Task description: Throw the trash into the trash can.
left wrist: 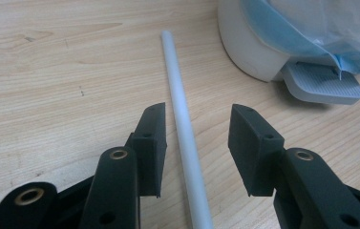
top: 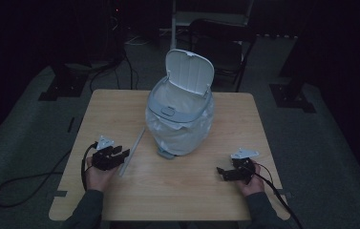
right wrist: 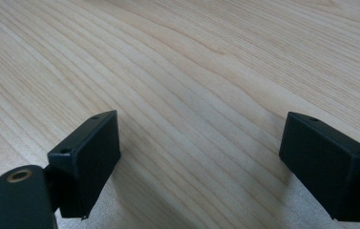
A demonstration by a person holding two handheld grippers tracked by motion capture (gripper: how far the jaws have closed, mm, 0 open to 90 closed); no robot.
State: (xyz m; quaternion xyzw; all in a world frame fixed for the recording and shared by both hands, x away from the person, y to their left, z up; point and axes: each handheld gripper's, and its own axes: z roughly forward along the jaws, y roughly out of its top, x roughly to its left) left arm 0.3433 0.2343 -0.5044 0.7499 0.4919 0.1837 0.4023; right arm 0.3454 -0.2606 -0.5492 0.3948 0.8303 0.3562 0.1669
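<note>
A white pedal bin (top: 182, 129) stands at the table's middle with its lid (top: 189, 71) raised and a clear plastic liner bag draped over its body. A thin white rod (top: 137, 143) lies flat on the wood to the left of the bin. My left gripper (top: 121, 153) is open at the rod's near end. In the left gripper view its fingers straddle the rod (left wrist: 175, 81) without touching it, left gripper (left wrist: 197, 114) low over the table, with the bin's base (left wrist: 249, 47) and pedal (left wrist: 321, 81) beyond. My right gripper (top: 221, 172) rests at the front right, open wide over bare wood, right gripper (right wrist: 201, 143).
The wooden table (top: 168, 195) has rounded corners and bare wood in front of the bin. A dark folding chair (top: 220, 43) stands behind the table. A black cable (top: 25, 183) loops on the floor at left. Dark stand bases (top: 292, 95) flank the table.
</note>
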